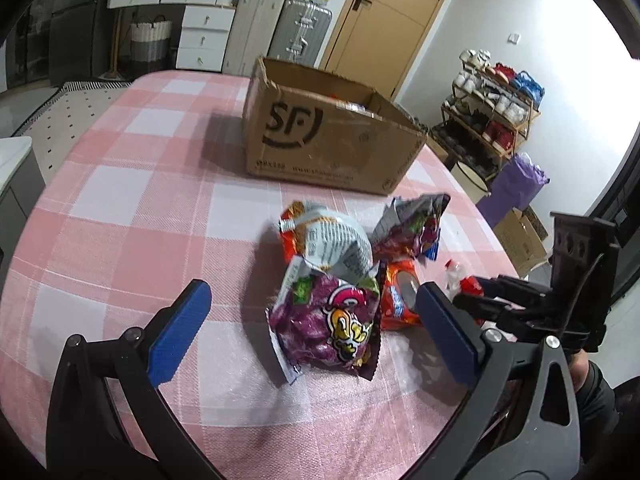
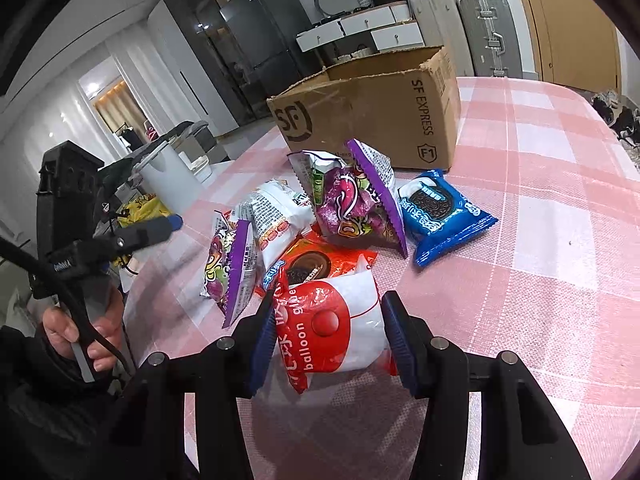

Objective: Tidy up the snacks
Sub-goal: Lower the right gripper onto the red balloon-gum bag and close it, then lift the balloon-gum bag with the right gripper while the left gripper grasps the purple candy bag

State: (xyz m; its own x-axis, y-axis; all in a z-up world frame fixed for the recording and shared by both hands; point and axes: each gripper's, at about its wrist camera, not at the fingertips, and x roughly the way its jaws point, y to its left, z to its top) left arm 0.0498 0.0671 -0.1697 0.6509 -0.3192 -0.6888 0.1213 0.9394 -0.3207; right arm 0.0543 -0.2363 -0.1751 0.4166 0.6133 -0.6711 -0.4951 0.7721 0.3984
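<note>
A pile of snack packets lies on the pink checked tablecloth (image 1: 120, 208) in front of an open SF cardboard box (image 1: 332, 136), also seen in the right wrist view (image 2: 372, 104). My left gripper (image 1: 312, 328) is open, its blue pads either side of a purple packet (image 1: 328, 328). Behind that lie a white-backed packet (image 1: 332, 240), a second purple packet (image 1: 416, 224) and an orange cookie packet (image 1: 400, 300). My right gripper (image 2: 328, 340) is shut on a red-and-white balloon gum packet (image 2: 332, 320). A blue Oreo packet (image 2: 444, 216) lies to the right of the pile.
The box stands at the far side of the round table. The table edge curves close on the right in the left wrist view. Suitcases (image 1: 280, 28), drawers, a shoe rack (image 1: 492, 112) and a door stand beyond.
</note>
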